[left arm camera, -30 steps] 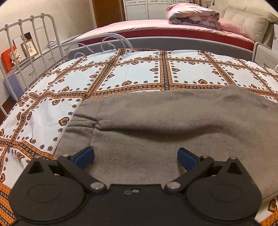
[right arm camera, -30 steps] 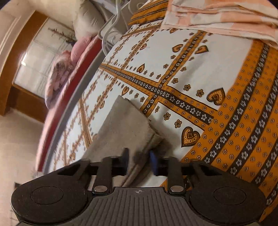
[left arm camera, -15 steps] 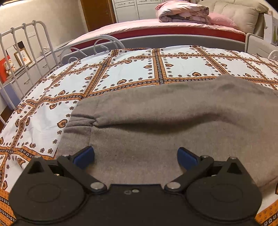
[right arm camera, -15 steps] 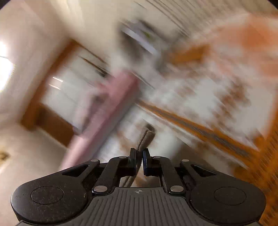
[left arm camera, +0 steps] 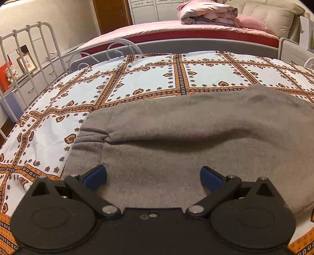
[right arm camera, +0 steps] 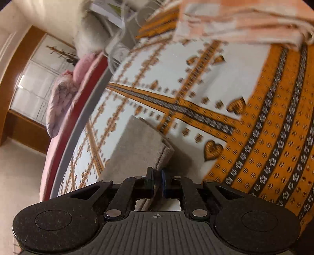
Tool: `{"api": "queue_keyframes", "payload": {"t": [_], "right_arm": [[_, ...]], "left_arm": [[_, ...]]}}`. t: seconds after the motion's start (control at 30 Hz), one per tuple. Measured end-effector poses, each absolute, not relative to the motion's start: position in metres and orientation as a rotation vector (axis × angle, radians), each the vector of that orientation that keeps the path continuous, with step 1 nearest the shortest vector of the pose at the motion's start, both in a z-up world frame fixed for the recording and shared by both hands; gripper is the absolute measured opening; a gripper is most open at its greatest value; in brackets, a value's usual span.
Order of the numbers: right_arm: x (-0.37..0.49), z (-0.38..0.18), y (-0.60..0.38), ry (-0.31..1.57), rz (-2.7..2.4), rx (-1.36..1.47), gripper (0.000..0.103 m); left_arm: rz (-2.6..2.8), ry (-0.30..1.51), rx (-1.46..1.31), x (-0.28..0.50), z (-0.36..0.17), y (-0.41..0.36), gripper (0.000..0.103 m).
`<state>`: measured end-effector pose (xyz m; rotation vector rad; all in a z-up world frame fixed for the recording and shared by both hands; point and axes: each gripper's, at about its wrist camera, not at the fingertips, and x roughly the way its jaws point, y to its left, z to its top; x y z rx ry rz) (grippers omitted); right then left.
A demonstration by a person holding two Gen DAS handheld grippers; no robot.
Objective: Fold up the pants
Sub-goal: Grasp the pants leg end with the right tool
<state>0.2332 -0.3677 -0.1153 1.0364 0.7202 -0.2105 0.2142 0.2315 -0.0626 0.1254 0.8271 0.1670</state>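
The grey fleece pants (left arm camera: 176, 133) lie across the patterned bedspread (left arm camera: 149, 82), one layer folded over another with a gathered crease at the left. My left gripper (left arm camera: 153, 176) is open and empty, its blue pads just above the near part of the pants. In the right wrist view my right gripper (right arm camera: 156, 181) is shut on the hemmed end of the pants (right arm camera: 137, 145), which runs forward from the jaws onto the bedspread (right arm camera: 265, 137).
A white metal bed rail (left arm camera: 29, 51) stands at the left, with a shelf of framed pictures behind. A second bed with pink bedding (left arm camera: 208, 13) lies beyond. A folded peach blanket (right arm camera: 245, 21) lies on the bedspread at the far right.
My right gripper closed on the pants' end and swung sharply with it, then settled back near the bed. My left gripper stayed open and drifted slightly over the pants.
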Motion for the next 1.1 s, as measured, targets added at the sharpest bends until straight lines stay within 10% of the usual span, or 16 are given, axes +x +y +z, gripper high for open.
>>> {"api": "queue_keyframes", "payload": {"t": [0.3,0.37,0.43,0.8,0.87,0.9,1.1], "right_arm": [[0.211,-0.125,-0.392,0.634,-0.22,1.198,0.01],[0.211,-0.128,-0.394,0.643,-0.222,1.208,0.02],[0.209,-0.132,-0.395,0.649,-0.257,1.218,0.062],[0.219,-0.14,-0.391,0.649,-0.21,1.269,0.061],[0.23,-0.139,-0.388,0.677,-0.201,1.207,0.047],[0.236,-0.137,-0.385,0.704,-0.207,1.149,0.018],[0.232,-0.098,-0.369,0.554,-0.113,0.916,0.015]], "left_arm": [[0.174,0.831,0.123,0.215,-0.063,0.231,0.097],[0.178,0.833,0.124,0.215,-0.063,0.23,0.097],[0.177,0.833,0.125,0.215,-0.062,0.23,0.097],[0.179,0.834,0.127,0.217,-0.064,0.23,0.097],[0.181,0.836,0.128,0.216,-0.064,0.231,0.097],[0.181,0.838,0.129,0.216,-0.064,0.23,0.097],[0.18,0.833,0.135,0.216,-0.066,0.229,0.097]]}}
